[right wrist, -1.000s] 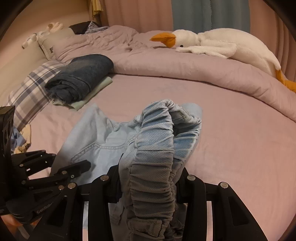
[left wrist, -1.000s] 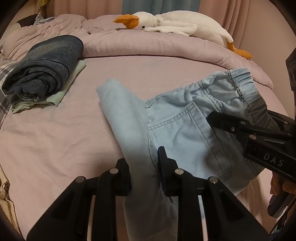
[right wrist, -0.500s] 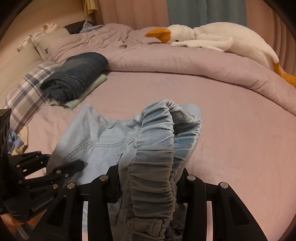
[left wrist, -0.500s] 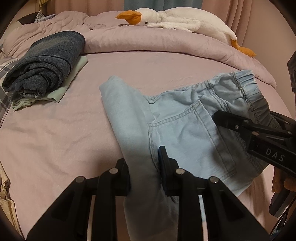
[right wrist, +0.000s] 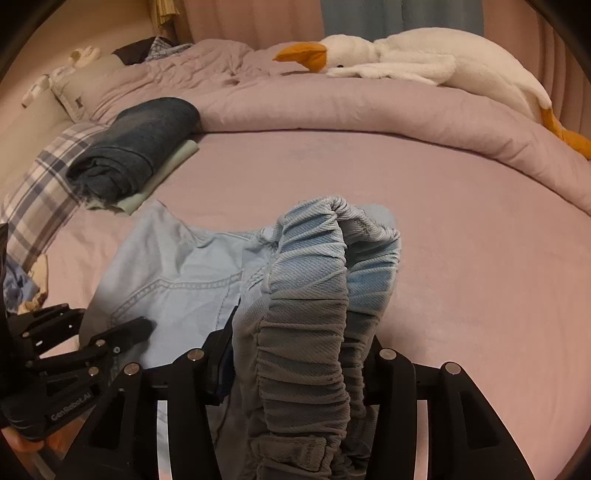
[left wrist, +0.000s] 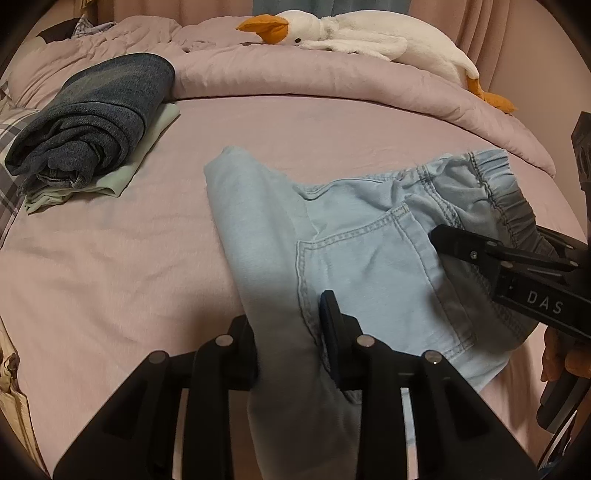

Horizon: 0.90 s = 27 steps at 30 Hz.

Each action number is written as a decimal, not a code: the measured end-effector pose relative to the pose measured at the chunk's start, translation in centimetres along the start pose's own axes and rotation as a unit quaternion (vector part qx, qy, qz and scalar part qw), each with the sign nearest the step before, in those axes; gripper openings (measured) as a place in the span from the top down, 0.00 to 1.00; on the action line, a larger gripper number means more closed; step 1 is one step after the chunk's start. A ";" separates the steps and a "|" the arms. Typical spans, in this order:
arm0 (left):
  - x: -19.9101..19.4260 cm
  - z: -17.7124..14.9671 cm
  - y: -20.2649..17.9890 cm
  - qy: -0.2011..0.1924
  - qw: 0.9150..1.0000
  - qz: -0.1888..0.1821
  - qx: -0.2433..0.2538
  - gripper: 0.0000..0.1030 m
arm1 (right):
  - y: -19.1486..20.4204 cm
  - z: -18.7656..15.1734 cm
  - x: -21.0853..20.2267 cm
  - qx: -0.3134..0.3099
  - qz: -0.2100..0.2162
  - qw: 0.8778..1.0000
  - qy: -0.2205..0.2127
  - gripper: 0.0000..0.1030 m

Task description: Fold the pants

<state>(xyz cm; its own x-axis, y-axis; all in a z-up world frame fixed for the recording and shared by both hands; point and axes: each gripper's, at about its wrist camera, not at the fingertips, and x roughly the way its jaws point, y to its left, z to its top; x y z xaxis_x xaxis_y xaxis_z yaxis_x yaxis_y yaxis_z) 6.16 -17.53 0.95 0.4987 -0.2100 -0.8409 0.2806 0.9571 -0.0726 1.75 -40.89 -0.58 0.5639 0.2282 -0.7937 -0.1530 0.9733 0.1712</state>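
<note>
Light blue denim pants lie on the pink bed sheet, back pocket up. One leg is folded into a narrow strip that runs between the pads of my left gripper. Its jaws are opening, and the fabric still fills the gap. My right gripper has the bunched elastic waistband between its pads and holds it raised off the bed. Its jaws are opening too. In the left wrist view one of the right gripper's fingers lies across the pants by the waistband.
A folded dark jeans stack on a pale green garment sits at the far left. A rolled pink duvet with a white plush goose lines the back. A plaid pillow is at the left edge.
The pads of both grippers stand slightly farther apart around the fabric. The pants and both hands stay almost where they were.
</note>
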 end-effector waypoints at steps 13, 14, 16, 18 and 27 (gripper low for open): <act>0.2 0.0 0.4 0.006 1.000 0.014 -0.003 0.58 | -0.6 -0.2 0.7 0.011 -0.016 1.000 0.018 0.40; 0.3 0.1 0.4 0.007 1.000 0.017 -0.003 0.54 | -0.6 -0.2 0.7 0.012 -0.016 1.000 0.019 0.40; 0.3 0.1 0.5 0.008 1.000 0.022 -0.005 0.52 | -0.7 -0.2 0.8 0.014 -0.017 0.999 0.022 0.38; 0.3 0.1 0.5 0.010 1.000 0.023 -0.006 0.50 | -0.8 -0.3 0.9 0.018 -0.018 0.999 0.025 0.35; 0.4 0.1 0.8 0.015 0.999 0.039 -0.011 0.39 | -1.1 -0.5 1.3 0.029 -0.024 0.999 0.035 0.26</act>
<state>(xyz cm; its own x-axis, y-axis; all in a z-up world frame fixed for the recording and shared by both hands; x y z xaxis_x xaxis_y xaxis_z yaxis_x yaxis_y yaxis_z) 6.65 -16.89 0.58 0.4929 -0.1278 -0.8607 0.2234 0.9746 -0.0168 2.26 -41.66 -2.06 0.5109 0.1808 -0.8404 -0.0785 0.9834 0.1638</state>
